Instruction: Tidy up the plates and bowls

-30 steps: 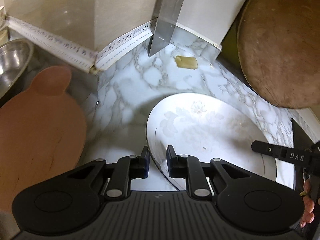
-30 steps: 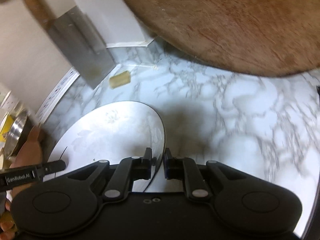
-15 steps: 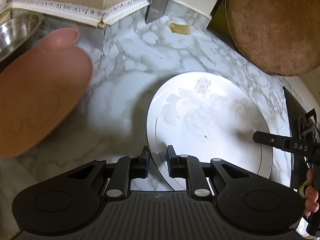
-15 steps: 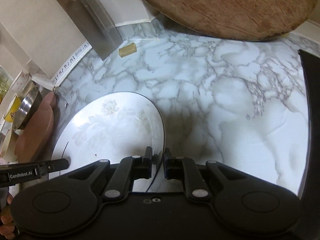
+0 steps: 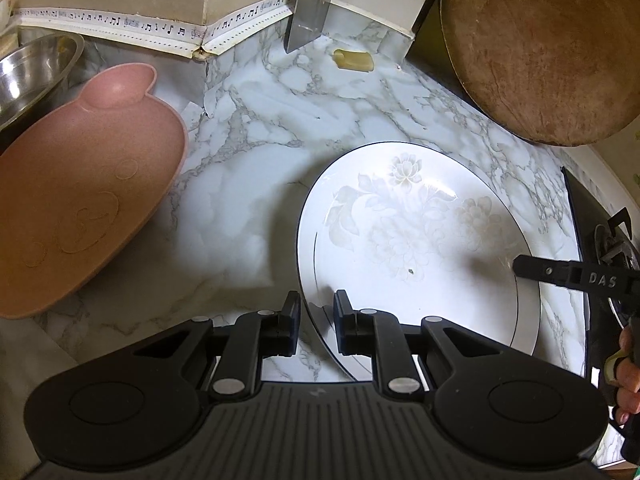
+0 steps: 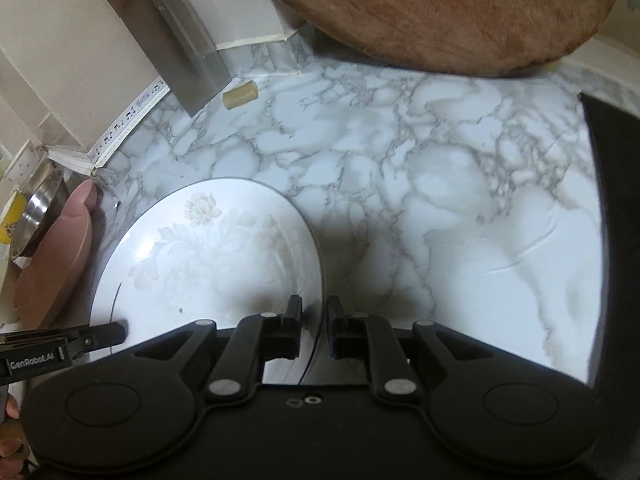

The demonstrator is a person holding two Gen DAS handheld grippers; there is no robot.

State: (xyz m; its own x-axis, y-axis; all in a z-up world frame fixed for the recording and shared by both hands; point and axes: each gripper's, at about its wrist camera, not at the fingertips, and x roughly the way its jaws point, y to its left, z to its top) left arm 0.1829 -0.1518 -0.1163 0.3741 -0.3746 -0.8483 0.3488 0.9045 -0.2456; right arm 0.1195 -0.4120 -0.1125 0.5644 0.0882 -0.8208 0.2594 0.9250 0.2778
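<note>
A large white oval plate with a pale flower print [image 5: 420, 236] is held above the marble counter [image 5: 256, 128]. My left gripper [image 5: 317, 320] is shut on its left rim. My right gripper [image 6: 313, 322] is shut on its right rim; the plate also shows in the right wrist view [image 6: 208, 256]. A pink gourd-shaped plate [image 5: 76, 196] lies on the counter to the left, also seen edge-on in the right wrist view [image 6: 60, 256]. A steel bowl [image 5: 28, 68] sits behind it at the far left.
A round wooden chopping board [image 5: 540, 44] leans on the back wall at the right. A cleaver [image 5: 310, 12] hangs at the back, with a small yellow block [image 5: 354, 60] beneath it. A black stove [image 5: 600, 232] borders the counter on the right.
Both grippers have risen and pulled back with the plate held between them. More of the counter, the pink plate and the steel bowl have come into view.
</note>
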